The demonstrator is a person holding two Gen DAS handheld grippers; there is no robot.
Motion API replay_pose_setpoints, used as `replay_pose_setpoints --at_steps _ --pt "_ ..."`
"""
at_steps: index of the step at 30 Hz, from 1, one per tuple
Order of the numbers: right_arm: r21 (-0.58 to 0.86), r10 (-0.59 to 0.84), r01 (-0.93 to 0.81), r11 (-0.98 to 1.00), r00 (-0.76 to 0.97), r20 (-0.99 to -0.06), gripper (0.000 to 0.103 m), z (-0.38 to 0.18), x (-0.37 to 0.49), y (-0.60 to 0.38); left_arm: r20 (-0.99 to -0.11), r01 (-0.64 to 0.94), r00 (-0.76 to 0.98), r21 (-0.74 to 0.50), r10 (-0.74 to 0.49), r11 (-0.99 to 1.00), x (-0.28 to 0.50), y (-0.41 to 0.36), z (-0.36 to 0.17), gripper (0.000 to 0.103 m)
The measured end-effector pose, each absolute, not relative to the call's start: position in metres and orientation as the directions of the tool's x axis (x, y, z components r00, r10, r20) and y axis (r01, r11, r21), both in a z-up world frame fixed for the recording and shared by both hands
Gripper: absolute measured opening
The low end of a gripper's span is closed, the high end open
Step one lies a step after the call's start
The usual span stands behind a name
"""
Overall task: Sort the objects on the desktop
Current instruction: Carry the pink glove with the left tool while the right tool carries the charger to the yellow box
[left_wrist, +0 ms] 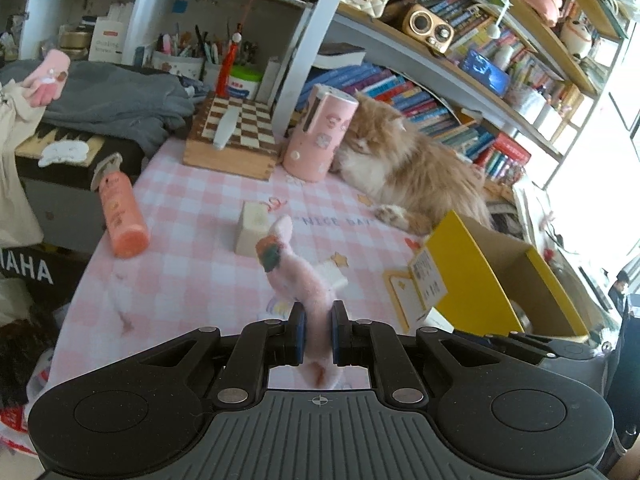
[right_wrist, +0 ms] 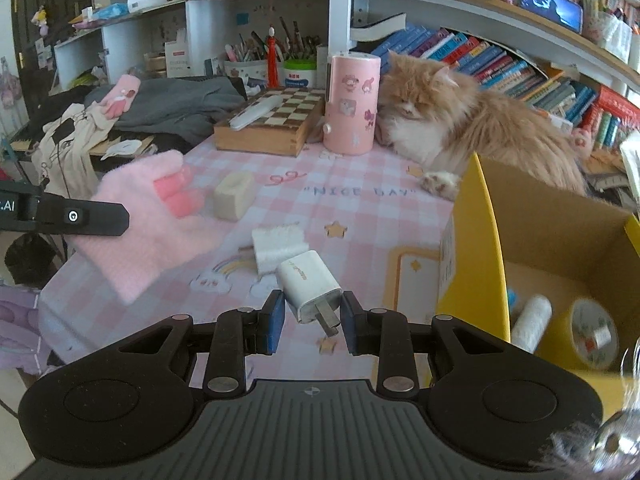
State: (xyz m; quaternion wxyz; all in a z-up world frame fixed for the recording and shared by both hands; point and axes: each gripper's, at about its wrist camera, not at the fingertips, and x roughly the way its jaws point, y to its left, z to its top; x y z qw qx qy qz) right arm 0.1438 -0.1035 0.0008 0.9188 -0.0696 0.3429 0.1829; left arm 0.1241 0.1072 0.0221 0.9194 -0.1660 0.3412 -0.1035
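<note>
My left gripper (left_wrist: 319,334) is shut on a fluffy pink glove (left_wrist: 298,280) and holds it above the pink checked tablecloth (left_wrist: 192,200). The glove (right_wrist: 152,224) and the left gripper (right_wrist: 80,214) also show at the left of the right wrist view. My right gripper (right_wrist: 313,322) is shut on a white charger plug (right_wrist: 310,286), its prongs pointing toward me. An open yellow cardboard box (right_wrist: 480,240) stands to the right and holds a white roll (right_wrist: 532,322) and a small tub (right_wrist: 594,334).
On the cloth lie a cream block (right_wrist: 234,195), a white sponge pad (right_wrist: 278,246) and an orange bottle (left_wrist: 120,212). A chessboard box (right_wrist: 272,120), a pink cylinder (right_wrist: 352,104) and a lying cat (right_wrist: 480,132) are at the back, under bookshelves.
</note>
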Motion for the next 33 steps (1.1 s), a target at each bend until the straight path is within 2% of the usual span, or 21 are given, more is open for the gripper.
replay_pose_setpoints --at_steps 5,15,33 --pt "0.035 0.277 -0.350 0.936 0.671 -0.688 0.027 -0.005 0.123 -0.105 -0.592 0.099 0.733 -0.395 -0.335 0.913 0.105 0.108 0.021 0.011" --pt "0.041 0.260 -0.323 0.946 0.675 -0.691 0.027 -0.005 0.088 -0.101 -0.590 0.122 0.724 -0.402 -0.359 0.907 0.078 0.114 0.022 0.011" --pt "0.036 0.153 -0.180 0.983 0.692 -0.705 0.027 -0.009 0.030 -0.120 -0.591 0.301 0.629 -0.415 -0.505 0.859 0.062 0.082 0.018 0.011"
